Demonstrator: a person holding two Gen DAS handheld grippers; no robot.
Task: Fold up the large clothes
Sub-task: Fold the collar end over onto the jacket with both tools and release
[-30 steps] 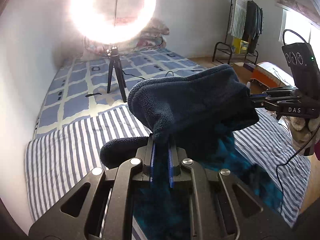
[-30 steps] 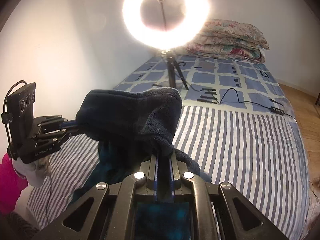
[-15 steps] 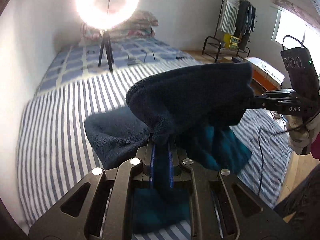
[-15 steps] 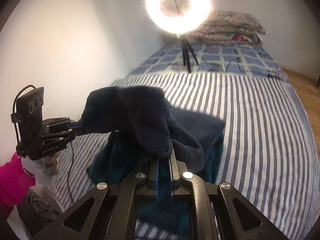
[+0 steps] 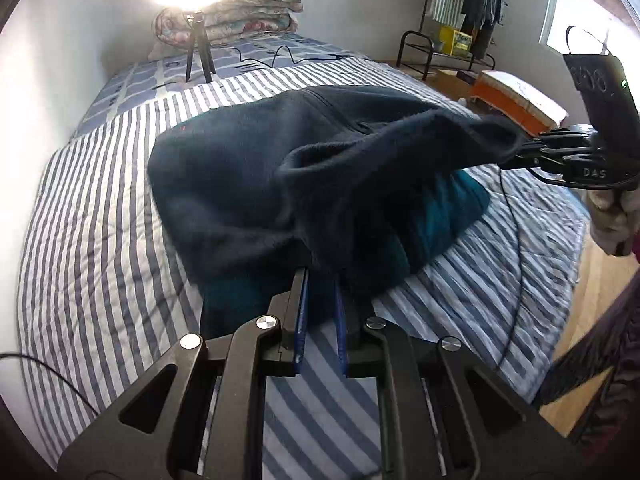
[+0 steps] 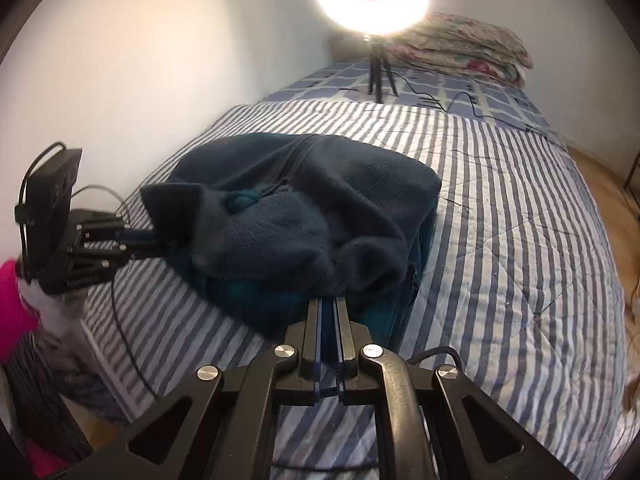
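Fleece garment, dark navy with teal lining, lies bunched on striped bedspread, near edge lifted. Left gripper clamped on one corner, right gripper clamped on other. Risks: thick pile slipping from pads if pulled unevenly; fold landing skewed, layers bunching; dangling cable snagging cloth.

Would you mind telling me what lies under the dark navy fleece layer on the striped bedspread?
A teal layer shows beneath the navy fleece, peeking out along its near edges on the striped bedspread. How far it extends underneath is covered.
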